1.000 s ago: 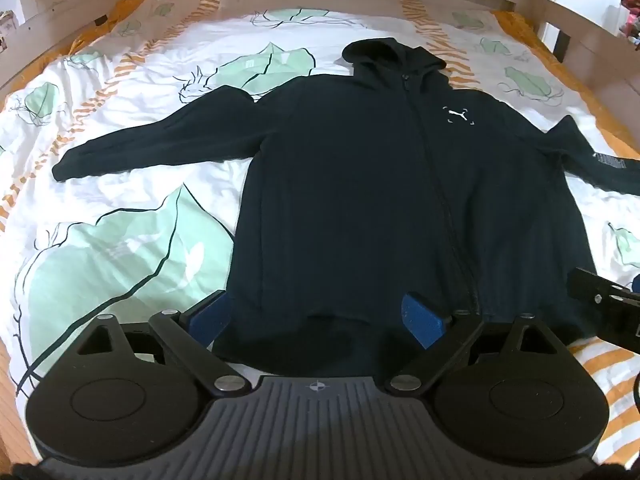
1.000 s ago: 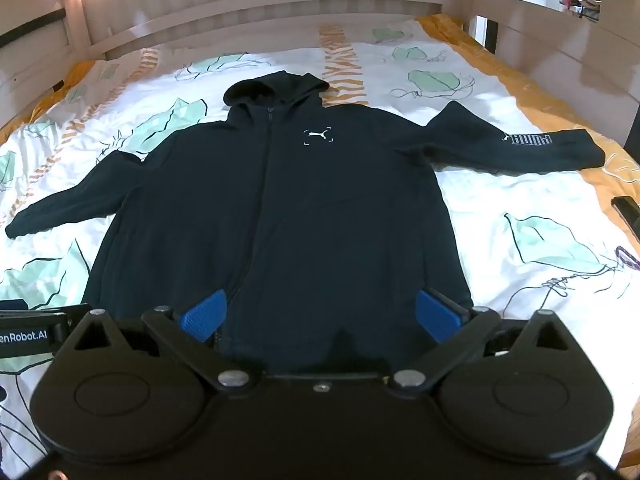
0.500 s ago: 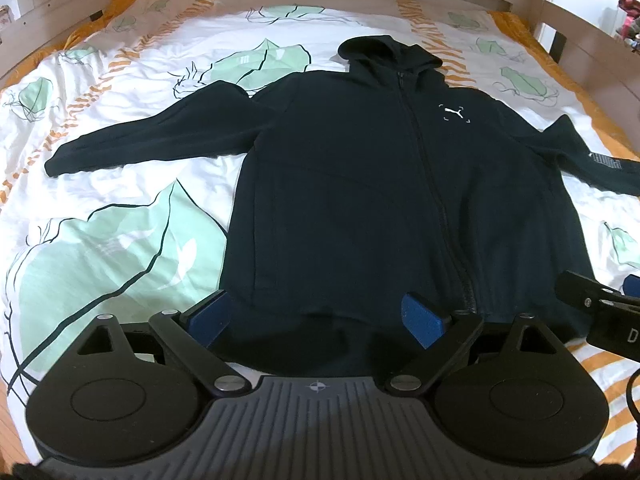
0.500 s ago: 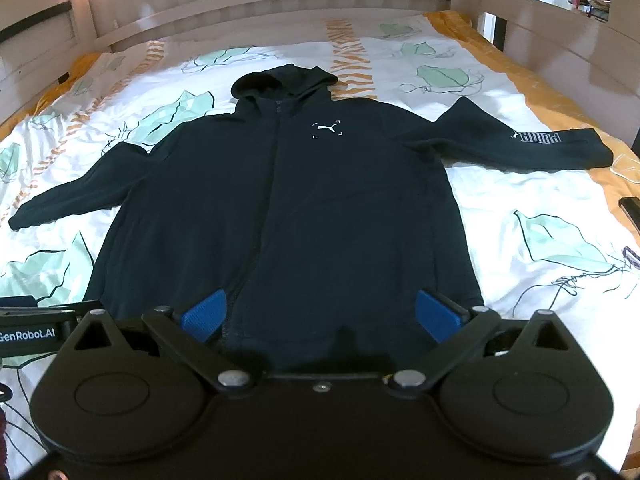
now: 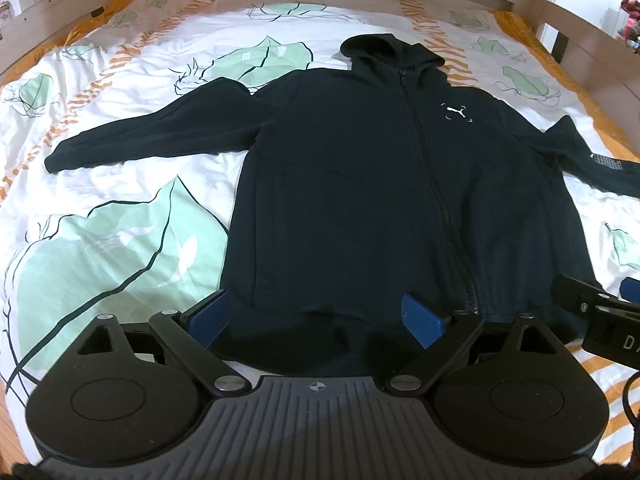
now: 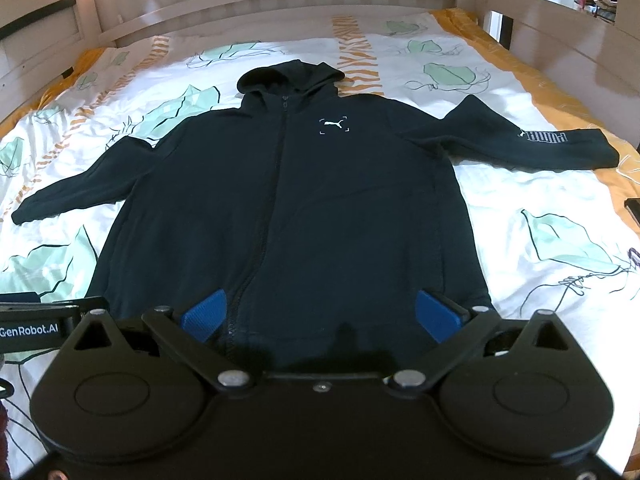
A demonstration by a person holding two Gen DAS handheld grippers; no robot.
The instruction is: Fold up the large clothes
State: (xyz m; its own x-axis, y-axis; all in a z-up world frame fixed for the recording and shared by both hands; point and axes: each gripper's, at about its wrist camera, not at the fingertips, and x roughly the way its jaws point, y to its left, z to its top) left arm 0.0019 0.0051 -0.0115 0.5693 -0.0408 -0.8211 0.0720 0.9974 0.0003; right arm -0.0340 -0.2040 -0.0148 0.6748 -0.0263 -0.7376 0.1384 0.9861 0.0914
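Hoodie (image 5: 384, 184): a dark zip-up lying flat, front up, on the bedspread (image 5: 120, 240), sleeves spreading out to both sides, hood pointing away from both tongs.
Left tongs (image 5: 316, 316): hanging over the near hem, left of the zip; blue pads (image 5: 210, 316) standing wide apart, gripping nothing.
Right tongs (image 6: 320, 316): hanging over the near hem, right of the zip; jaws gaping wide, holding nothing.
Hem: lying just ahead of and between each pair of pads; I cannot tell whether any pad is touching the cloth.
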